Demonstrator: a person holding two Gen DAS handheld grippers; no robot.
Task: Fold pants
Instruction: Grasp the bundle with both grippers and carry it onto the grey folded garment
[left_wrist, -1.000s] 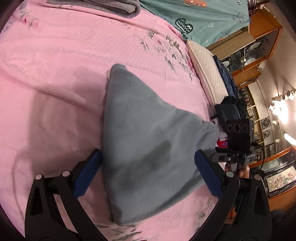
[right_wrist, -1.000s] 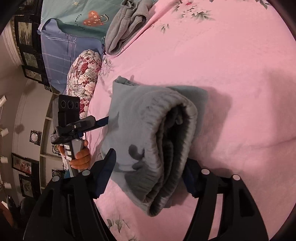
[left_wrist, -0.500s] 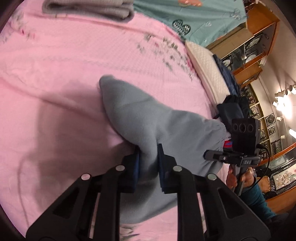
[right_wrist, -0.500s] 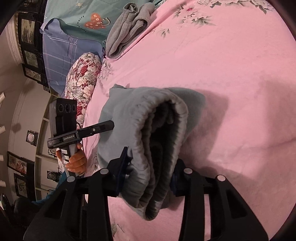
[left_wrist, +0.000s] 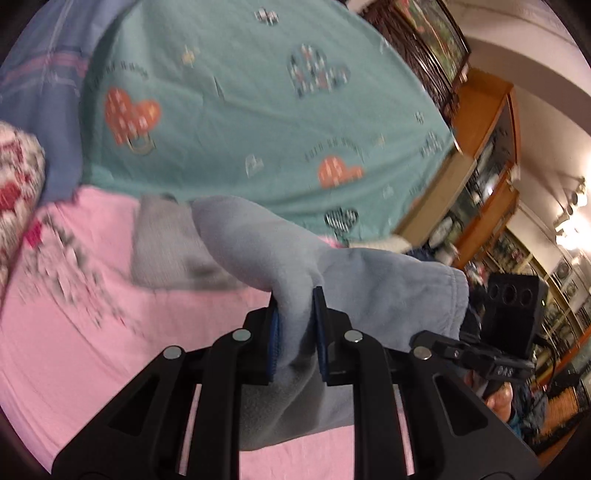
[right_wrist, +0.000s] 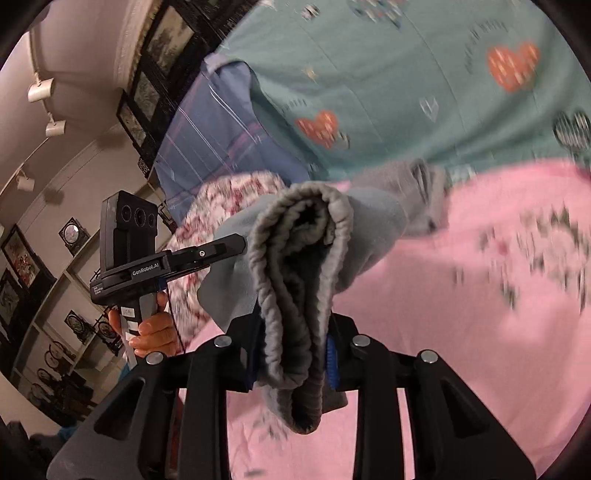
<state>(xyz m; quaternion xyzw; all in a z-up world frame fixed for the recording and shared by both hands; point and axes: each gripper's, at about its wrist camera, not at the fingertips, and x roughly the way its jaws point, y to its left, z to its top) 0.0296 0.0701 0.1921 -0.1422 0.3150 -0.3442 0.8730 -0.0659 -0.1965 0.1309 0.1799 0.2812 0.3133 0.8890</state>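
Observation:
The folded grey-blue fleece pants (left_wrist: 351, 288) are lifted off the pink bed sheet (left_wrist: 74, 332). My left gripper (left_wrist: 295, 325) is shut on one edge of the bundle. My right gripper (right_wrist: 295, 343) is shut on the ribbed waistband end (right_wrist: 295, 258), which shows several layers. In the left wrist view the right gripper's body (left_wrist: 480, 354) appears at the right; in the right wrist view the left gripper's body (right_wrist: 147, 266) and hand appear at the left.
A teal heart-print blanket (left_wrist: 258, 110) and blue plaid cloth (right_wrist: 214, 129) lie at the bed's far end. A folded grey garment (left_wrist: 166, 243) rests on the sheet ahead. A floral pillow (left_wrist: 14, 192) sits left. Wooden cabinets (left_wrist: 487, 166) stand right.
Both grippers went from open around the pants to shut on them. They have lifted the bundle off the sheet and tilted up toward the far end of the bed.

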